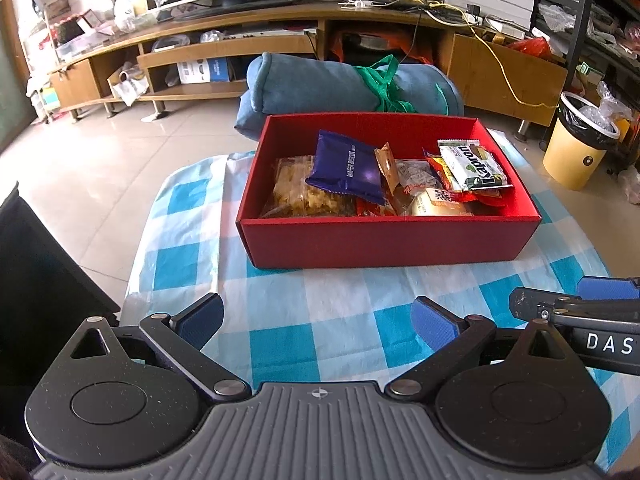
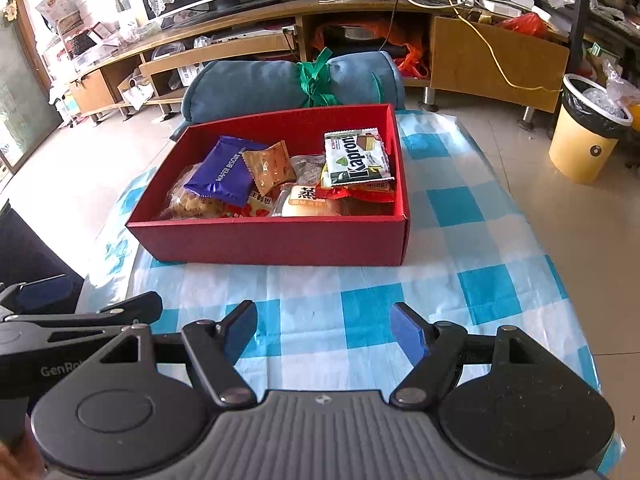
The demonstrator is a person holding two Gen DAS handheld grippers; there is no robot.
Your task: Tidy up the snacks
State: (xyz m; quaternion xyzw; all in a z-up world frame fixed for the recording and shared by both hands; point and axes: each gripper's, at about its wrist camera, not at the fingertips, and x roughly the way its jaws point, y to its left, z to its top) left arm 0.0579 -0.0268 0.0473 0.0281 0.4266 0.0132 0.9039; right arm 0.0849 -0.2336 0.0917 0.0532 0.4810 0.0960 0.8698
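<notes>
A red box point(image 1: 384, 242) point(image 2: 272, 242) stands on the blue-and-white checked cloth point(image 1: 320, 320) point(image 2: 460, 248). It holds several snack packs: a purple wafer pack point(image 1: 348, 168) point(image 2: 224, 172), a white and green Kapron pack point(image 1: 474, 166) point(image 2: 356, 156), a clear bag of brown snacks point(image 1: 296, 192) and others. My left gripper point(image 1: 318, 320) is open and empty, low over the cloth in front of the box. My right gripper point(image 2: 324, 328) is open and empty beside it; its fingers point(image 1: 532, 304) show in the left wrist view.
A rolled blue cushion point(image 1: 344, 84) point(image 2: 272, 84) tied with green strap lies behind the box. A wooden TV bench point(image 1: 280, 32) runs along the back. A yellow bin point(image 1: 580, 144) point(image 2: 588, 136) stands on the floor at right. The cloth's edge drops off at left.
</notes>
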